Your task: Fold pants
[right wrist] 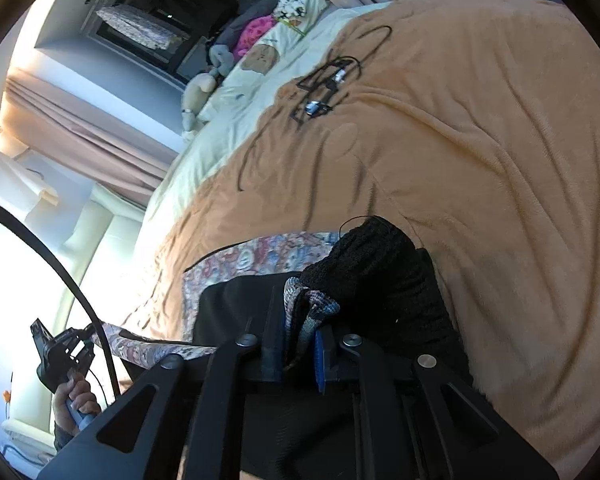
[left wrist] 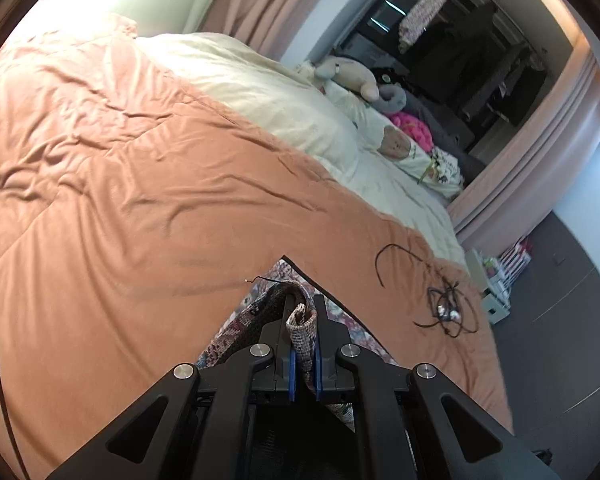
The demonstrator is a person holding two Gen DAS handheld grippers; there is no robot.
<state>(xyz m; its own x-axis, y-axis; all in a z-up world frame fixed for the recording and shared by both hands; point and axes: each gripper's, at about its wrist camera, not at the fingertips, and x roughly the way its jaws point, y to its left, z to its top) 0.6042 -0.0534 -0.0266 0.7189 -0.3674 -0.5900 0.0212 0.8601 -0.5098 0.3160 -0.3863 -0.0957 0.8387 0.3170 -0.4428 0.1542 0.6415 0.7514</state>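
Observation:
The pants [left wrist: 260,312] are patterned fabric in pink, blue and grey with a black ribbed cuff. My left gripper [left wrist: 303,320] is shut on a folded edge of the pants, held over the orange blanket [left wrist: 140,200]. My right gripper [right wrist: 302,320] is shut on another bunched edge next to the black ribbed cuff [right wrist: 376,264]. In the right wrist view the pants [right wrist: 260,256] stretch leftward to the left gripper [right wrist: 66,354], held in a hand at the lower left.
A tangle of black cables with small metal parts [left wrist: 444,304] lies on the blanket near the bed's edge; it also shows in the right wrist view [right wrist: 324,84]. Stuffed toys and pillows [left wrist: 380,92] sit at the bed's head. A white shelf [left wrist: 496,280] stands on the dark floor.

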